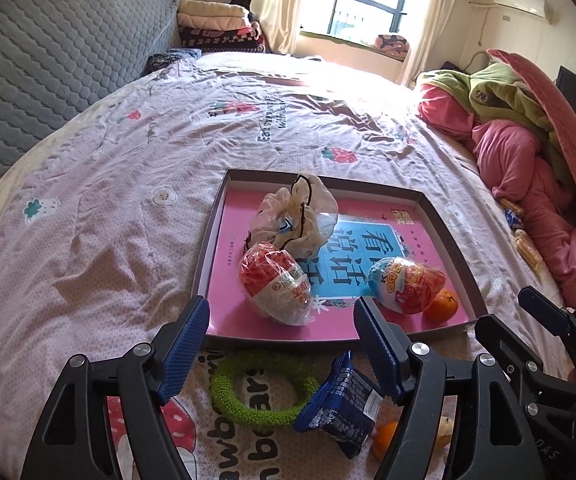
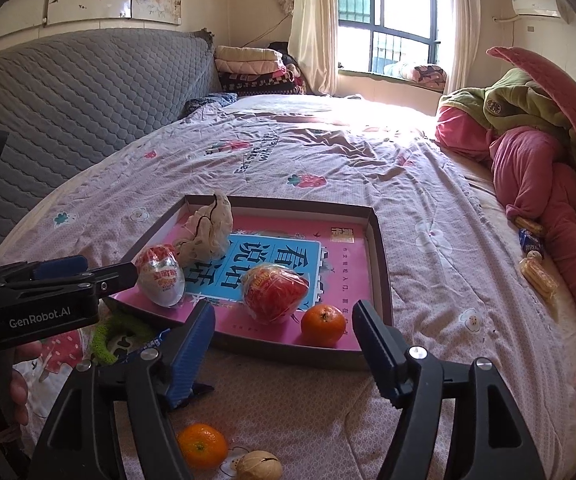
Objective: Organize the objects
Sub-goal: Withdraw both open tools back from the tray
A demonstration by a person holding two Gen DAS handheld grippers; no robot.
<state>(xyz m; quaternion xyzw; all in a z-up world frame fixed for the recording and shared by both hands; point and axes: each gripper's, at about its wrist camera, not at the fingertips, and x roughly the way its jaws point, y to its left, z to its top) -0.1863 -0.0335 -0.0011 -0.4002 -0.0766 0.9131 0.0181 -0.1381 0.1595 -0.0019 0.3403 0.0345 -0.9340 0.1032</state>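
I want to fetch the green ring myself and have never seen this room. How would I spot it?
Find the big bed and the shallow box with a pink lining on it. The green ring lies outside that box, just past its near edge, beside a blue packet. It is the only fuzzy, bright green loop there.

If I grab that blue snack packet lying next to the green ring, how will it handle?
The blue snack packet looks crinkled and soft, so it will probably flex between the pads. Its glossy foil may slip. It seems light and lies flat beside the green ring, so it is unlikely to roll.
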